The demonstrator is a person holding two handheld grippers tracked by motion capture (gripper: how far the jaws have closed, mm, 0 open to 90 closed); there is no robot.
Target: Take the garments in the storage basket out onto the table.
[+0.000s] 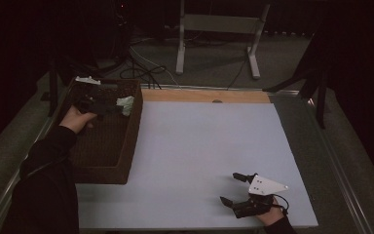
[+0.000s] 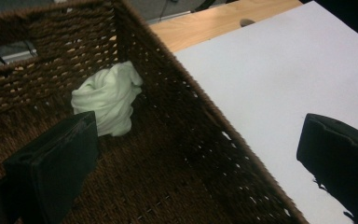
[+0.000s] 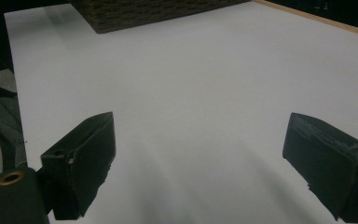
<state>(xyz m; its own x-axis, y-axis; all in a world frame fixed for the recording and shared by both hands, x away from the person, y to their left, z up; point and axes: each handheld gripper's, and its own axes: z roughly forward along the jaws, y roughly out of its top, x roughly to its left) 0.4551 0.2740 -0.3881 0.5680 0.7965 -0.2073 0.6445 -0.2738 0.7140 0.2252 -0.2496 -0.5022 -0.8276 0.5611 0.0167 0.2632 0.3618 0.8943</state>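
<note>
Left gripper (image 2: 200,154) over basket (image 2: 182,88) holding cloth (image 2: 107,98).

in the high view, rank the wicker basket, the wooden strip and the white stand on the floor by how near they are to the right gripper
1. Wicker basket: nearest to the right gripper, at the table's left edge.
2. Wooden strip: along the table's far edge.
3. White stand: farthest, on the floor beyond the table.

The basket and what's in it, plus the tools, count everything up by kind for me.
Wicker basket: 1
Pale crumpled cloth in the basket's far corner: 1
Tools, left tool over the basket, right tool over the white mat: 2
Total: 4
</note>
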